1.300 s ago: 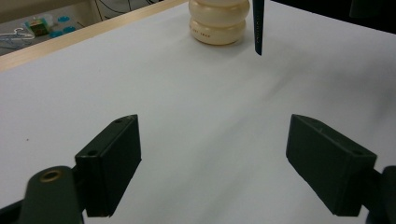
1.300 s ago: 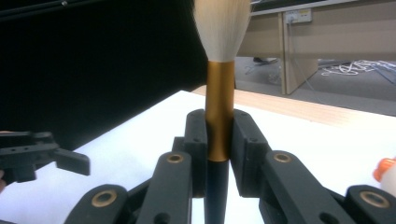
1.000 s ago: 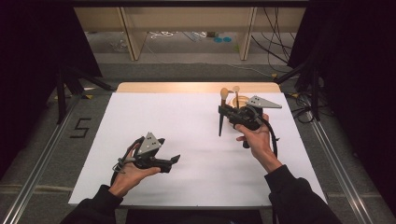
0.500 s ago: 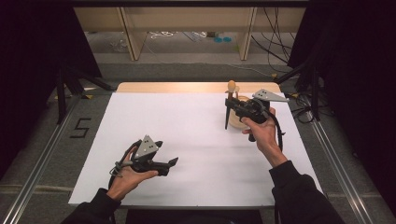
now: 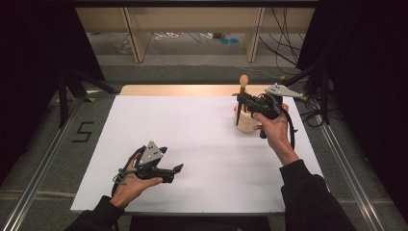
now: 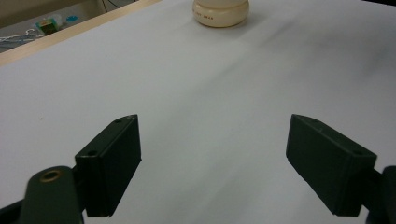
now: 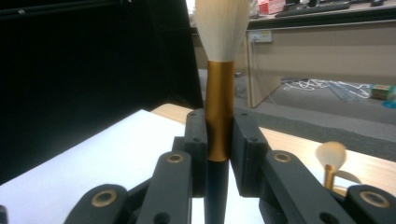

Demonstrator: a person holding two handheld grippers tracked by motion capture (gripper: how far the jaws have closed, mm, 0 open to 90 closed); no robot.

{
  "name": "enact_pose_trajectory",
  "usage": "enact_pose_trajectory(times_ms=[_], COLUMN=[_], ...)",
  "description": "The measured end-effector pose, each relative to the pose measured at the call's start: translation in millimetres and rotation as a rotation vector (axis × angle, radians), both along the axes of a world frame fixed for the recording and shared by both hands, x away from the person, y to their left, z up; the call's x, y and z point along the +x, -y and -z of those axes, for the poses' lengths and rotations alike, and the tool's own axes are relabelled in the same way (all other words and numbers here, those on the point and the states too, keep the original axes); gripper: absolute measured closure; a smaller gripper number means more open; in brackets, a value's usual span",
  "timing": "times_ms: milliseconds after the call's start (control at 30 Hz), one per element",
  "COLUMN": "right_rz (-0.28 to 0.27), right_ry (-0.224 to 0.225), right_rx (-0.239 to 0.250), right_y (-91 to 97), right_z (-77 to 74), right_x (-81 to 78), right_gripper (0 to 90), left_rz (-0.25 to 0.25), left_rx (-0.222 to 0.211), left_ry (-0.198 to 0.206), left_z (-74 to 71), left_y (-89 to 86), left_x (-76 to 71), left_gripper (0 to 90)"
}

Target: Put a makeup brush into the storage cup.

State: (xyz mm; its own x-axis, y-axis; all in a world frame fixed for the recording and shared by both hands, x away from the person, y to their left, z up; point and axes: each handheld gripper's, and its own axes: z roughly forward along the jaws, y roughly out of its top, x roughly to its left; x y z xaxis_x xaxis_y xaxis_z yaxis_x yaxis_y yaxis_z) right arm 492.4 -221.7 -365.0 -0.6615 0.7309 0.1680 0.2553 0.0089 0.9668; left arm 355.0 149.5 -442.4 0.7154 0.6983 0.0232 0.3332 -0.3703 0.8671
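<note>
Upright, a makeup brush (image 7: 219,93) sits clamped in the right gripper (image 5: 239,102) at its gold ferrule, directly above a cream holder (image 5: 246,122) near the white mat's (image 5: 192,144) far right. Second brush (image 7: 330,161) stands in that holder. Left gripper (image 6: 224,158): jaws wide, empty, over the near-left mat.

Brush (image 7: 219,93) upright in right claw (image 5: 240,98) above holder (image 5: 246,120), seemingly; left claw (image 5: 175,169) near front-left.

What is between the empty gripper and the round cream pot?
Nothing visible. The left gripper is open, and bare white table stretches up to the cream pot. The right gripper holds a brush.
</note>
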Motion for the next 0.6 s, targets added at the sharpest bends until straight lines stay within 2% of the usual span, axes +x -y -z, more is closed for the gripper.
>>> enact_pose_trajectory(times_ms=[33, 133, 300, 600], right_rz=[0.006, 0.008, 0.015, 0.032], right_ry=[-0.011, -0.001, -0.011, 0.006], right_rx=[-0.007, -0.004, -0.001, 0.011], right_y=[0.8, 0.8, 1.3, 6.6], right_z=[-0.6, -0.2, -2.2, -6.5], right_x=[0.8, 3.4, 5.9, 12.5], right_gripper=[78.2, 78.2, 78.2, 78.2], left_rz=[0.0, 0.001, -0.002, -0.008], left_rx=[-0.002, -0.004, -0.014, -0.016], left_ry=[-0.001, -0.002, -0.001, 0.001], left_z=[0.1, -0.7, -1.1, -1.7], left_y=[0.2, 0.0, -0.3, -0.9], left_x=[-0.1, -0.3, -0.1, 0.2], left_gripper=[17.9, 17.9, 17.9, 17.9])
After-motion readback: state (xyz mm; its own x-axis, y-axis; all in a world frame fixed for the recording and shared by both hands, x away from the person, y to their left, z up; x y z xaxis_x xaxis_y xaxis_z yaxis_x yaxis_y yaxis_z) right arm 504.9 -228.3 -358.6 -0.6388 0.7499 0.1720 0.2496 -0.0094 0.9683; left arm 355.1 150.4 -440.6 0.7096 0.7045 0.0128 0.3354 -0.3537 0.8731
